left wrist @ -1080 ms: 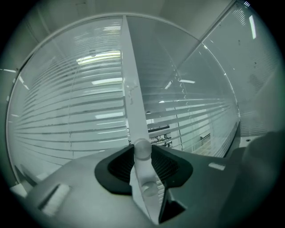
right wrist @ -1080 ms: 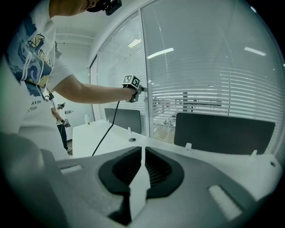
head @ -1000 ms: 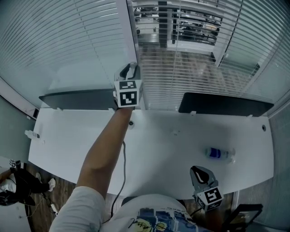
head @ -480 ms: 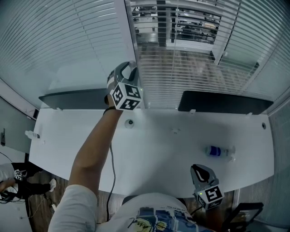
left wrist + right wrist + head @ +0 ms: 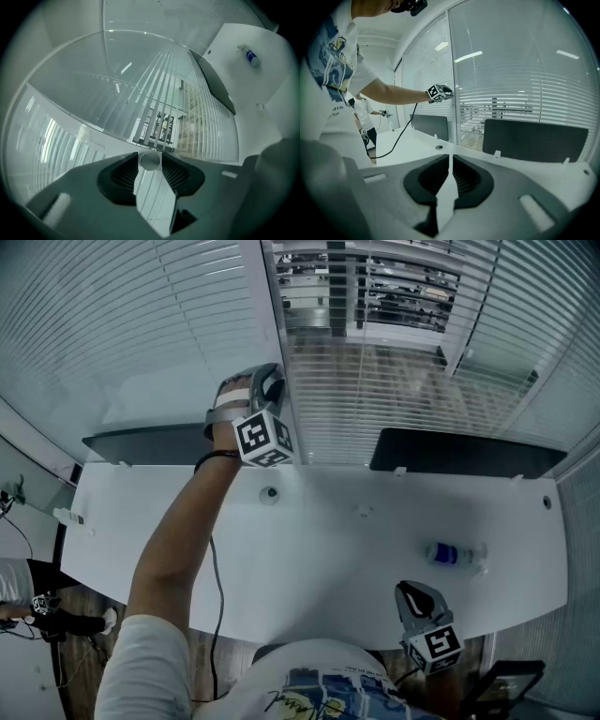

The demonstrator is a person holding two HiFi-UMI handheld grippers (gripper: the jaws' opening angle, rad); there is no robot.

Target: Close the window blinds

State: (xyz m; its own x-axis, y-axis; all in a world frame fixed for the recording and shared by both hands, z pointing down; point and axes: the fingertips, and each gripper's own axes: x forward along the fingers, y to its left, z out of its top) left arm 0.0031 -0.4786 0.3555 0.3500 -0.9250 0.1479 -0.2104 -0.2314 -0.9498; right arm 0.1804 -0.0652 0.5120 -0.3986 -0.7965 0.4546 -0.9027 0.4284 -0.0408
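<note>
The left gripper reaches to the far edge of the white desk, up against the window post. Its jaws stand wide, having just been opening, with the round end of the blind wand between their tips, not clamped. The blinds hang beyond the desk across the whole window; through the middle pane's slats the outside shows. The right gripper hangs at the near right edge, jaws together on nothing. A bottle lies on the desk's right side, well apart from both.
</note>
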